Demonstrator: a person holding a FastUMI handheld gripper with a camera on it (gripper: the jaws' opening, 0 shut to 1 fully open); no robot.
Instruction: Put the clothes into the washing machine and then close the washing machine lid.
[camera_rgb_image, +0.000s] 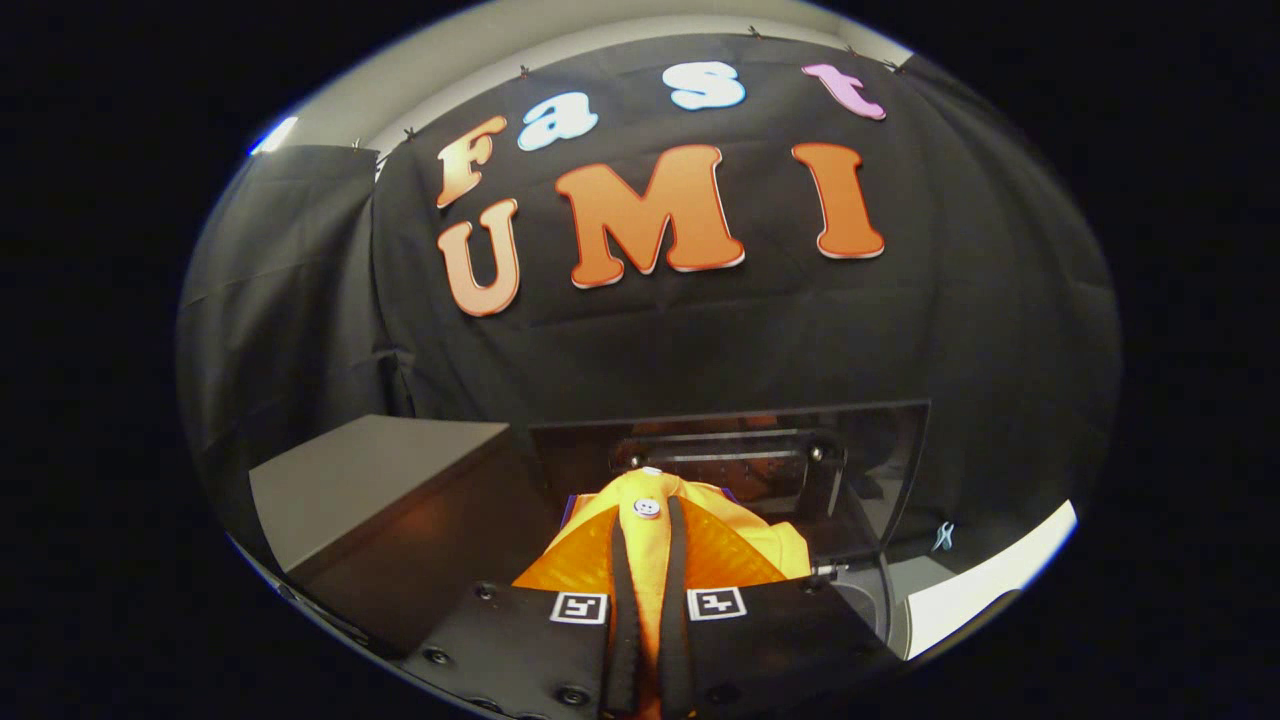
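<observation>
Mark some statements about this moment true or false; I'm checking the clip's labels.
1. The gripper is shut on the orange fabric garment. True.
2. The garment bears a small white button. True.
3. The dark glossy washing machine lid is closed flat. False: it stands raised behind the garment.
4. The garment lies on the grey box. False: it is pinched between the fingers, with the box off to one side.

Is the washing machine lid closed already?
No, the lid stands raised beyond the gripper, whose fingers pinch the orange garment.
</observation>
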